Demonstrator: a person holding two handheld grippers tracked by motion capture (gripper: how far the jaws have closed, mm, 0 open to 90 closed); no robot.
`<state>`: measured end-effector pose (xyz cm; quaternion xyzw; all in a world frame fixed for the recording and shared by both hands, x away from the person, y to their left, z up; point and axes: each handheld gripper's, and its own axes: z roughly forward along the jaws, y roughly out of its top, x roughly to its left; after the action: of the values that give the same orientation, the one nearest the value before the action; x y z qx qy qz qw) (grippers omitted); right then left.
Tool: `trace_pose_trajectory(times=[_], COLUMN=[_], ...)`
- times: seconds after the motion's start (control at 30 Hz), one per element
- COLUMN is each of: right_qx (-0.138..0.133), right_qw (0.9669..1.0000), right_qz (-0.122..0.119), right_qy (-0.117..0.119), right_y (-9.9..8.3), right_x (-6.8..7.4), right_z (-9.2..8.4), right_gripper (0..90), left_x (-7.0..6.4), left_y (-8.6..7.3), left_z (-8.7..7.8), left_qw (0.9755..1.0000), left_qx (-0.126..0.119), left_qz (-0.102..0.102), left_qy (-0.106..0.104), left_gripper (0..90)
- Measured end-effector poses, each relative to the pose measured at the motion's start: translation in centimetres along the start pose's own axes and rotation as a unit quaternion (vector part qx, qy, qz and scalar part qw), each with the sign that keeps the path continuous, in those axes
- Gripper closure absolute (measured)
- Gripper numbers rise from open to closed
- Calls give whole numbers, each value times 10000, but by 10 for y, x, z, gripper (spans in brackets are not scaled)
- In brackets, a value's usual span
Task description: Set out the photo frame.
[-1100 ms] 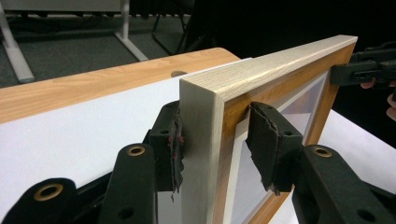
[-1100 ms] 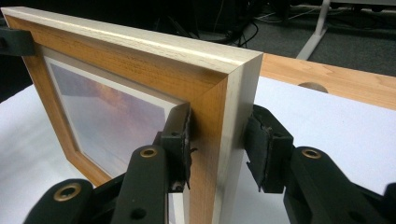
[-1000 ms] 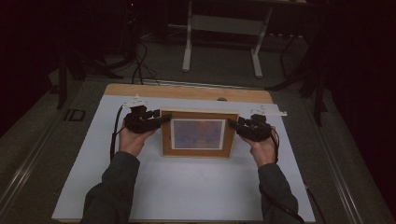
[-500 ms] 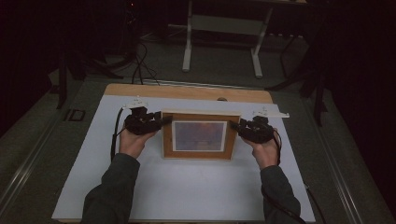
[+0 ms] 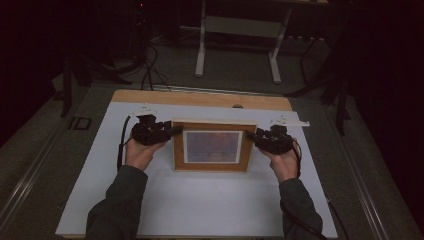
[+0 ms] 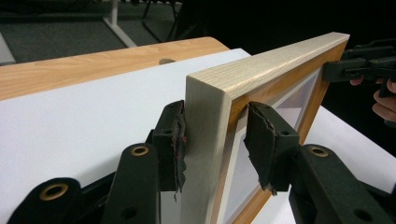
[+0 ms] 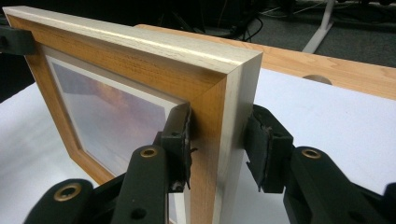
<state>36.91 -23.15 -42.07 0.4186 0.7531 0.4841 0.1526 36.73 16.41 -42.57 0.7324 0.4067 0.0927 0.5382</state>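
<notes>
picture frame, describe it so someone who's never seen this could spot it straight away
Start at the white table top with the bare wood strip along its far edge. Near the middle stands the picture frame, between the left hand-held gripper and the right hand-held gripper. Its honey-brown front, pale sides and reddish print mark it out.

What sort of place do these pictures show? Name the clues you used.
Probably a recording lab or workshop: a white-topped table on dark carpet, cables on the floor, a metal-legged stand behind, and hand-held grippers gripping a wooden picture frame.
</notes>
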Motion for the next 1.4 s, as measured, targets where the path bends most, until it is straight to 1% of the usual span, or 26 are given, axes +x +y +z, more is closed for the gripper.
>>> trace_pose_trajectory(times=[0.13,0.33,0.5,0.73,0.83,1.0,1.1,1.2,1.4], right_qx=[4,31,44,32,40,133,145,171,135], right_qw=[10000,10000,10000,10000,10000,9999,9999,9998,9998], right_qz=[22,-9,-46,-53,-59,-72,-56,-75,-69], right_qy=[34,46,65,55,56,63,72,64,84], right_y=[0,1,1,1,1,-2,-3,-6,-6], right_x=[0,-1,-1,-1,-1,-2,-3,-4,-6], right_z=[1,1,1,1,1,3,3,2,-2], right_gripper=[622,621,620,618,612,584,578,562,559], left_x=[0,-1,-2,-2,-3,-4,-4,-4,-4], left_y=[0,0,0,0,0,-2,-2,-2,-5], left_z=[-1,-1,0,1,1,1,0,-7,-13], left_qw=[10000,10000,9999,9999,9998,9997,9997,9997,9997], left_qx=[7,16,38,44,89,99,98,19,5], left_qz=[10,23,101,92,119,139,158,166,178], left_qy=[11,37,94,103,164,153,162,174,170], left_gripper=[599,597,588,581,562,516,503,500,500])
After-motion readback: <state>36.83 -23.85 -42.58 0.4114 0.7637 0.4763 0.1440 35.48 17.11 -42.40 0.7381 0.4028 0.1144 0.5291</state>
